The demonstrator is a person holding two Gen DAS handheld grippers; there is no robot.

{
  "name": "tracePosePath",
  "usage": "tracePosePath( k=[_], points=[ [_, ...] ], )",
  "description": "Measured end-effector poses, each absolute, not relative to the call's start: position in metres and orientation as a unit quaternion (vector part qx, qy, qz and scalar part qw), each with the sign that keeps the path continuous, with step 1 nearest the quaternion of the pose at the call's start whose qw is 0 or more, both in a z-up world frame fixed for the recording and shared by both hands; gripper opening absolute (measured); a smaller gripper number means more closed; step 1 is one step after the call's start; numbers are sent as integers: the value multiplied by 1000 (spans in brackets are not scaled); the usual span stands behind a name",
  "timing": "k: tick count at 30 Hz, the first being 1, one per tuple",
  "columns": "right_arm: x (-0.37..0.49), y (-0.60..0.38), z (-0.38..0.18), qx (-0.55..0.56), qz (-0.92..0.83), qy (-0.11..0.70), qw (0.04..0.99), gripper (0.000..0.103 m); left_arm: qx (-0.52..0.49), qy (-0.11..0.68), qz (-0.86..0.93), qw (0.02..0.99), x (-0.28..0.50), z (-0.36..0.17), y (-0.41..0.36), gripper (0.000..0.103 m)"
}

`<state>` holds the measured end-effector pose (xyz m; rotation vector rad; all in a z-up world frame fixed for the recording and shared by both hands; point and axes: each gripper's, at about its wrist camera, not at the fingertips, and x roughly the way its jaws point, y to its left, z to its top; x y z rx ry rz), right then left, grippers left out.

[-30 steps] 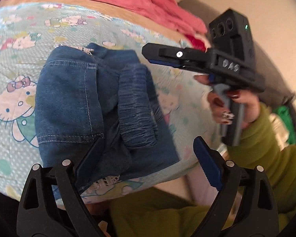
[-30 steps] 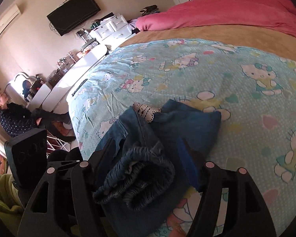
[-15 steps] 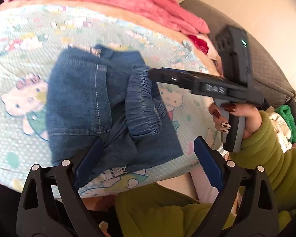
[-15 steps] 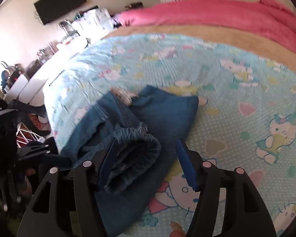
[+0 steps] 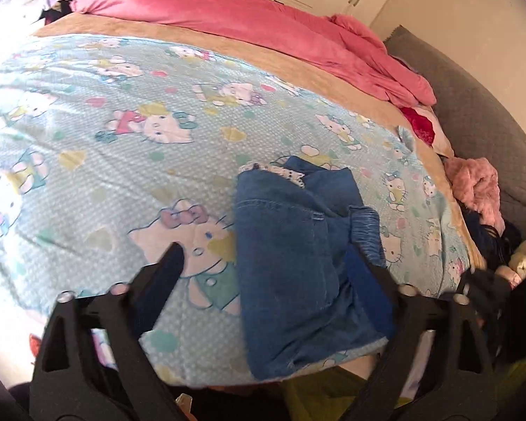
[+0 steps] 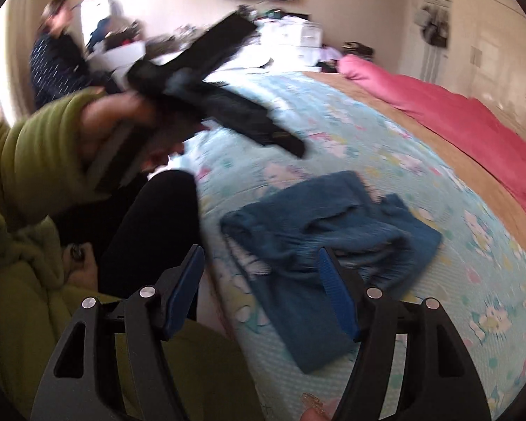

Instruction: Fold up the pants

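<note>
Left hand-held gripper (image 5: 266,263), jaws just narrowing but empty, and right hand-held gripper (image 6: 263,287), wide apart, hover above folded denim pants (image 5: 298,263) on the bed (image 5: 122,140).

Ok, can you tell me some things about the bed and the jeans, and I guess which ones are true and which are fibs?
1. The folded blue denim pants lie on the light blue cartoon-cat bedsheet. True.
2. The left hand-held gripper is squeezing the pants. False: it is open, and nothing is pinched.
3. A pink quilt is bunched at the far side of the bed. True.
4. The right hand-held gripper is shut. False: it is open and holds nothing.
5. The pants hang off a chair. False: they rest on the bed near its edge.
</note>
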<state>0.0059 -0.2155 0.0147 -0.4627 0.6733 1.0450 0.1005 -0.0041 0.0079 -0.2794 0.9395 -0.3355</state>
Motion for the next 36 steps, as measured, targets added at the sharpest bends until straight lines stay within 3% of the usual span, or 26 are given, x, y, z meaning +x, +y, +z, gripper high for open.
tracePosePath(
  k=[1, 3, 4, 6, 11, 14, 15, 19, 25, 33, 36],
  points=[
    [6, -209, 11, -218, 491, 316, 782, 62, -130, 455, -166, 865, 106, 5, -10, 51],
    [8, -198, 5, -225, 496, 320, 775, 49, -124, 474, -182, 853, 119, -5, -24, 45],
    [11, -190, 0, -235, 500, 320, 770, 48, -122, 482, -183, 848, 124, -10, -28, 42],
    [13, -178, -5, -258, 504, 310, 763, 41, -116, 493, -185, 842, 134, -20, -36, 42],
    [23, -150, -22, -316, 503, 295, 748, 35, -94, 514, -180, 833, 149, -37, -47, 42],
    [40, -138, -37, -315, 509, 330, 730, 6, -80, 515, -177, 835, 152, -40, -51, 42],
    [41, -141, -34, -304, 522, 335, 723, 4, -77, 515, -176, 835, 153, -42, -52, 42],
    [25, -160, -23, -310, 553, 329, 700, 2, -76, 514, -176, 836, 155, -45, -52, 42],
    [30, -164, -60, -271, 528, 378, 710, 2, -75, 501, -169, 845, 151, -46, -53, 44],
    [17, -183, -22, -221, 521, 360, 742, 10, -59, 465, -156, 869, 133, -26, -57, 54],
    [9, -191, -5, -213, 519, 346, 752, 19, -53, 455, -155, 875, 127, -18, -59, 56]
  ],
)
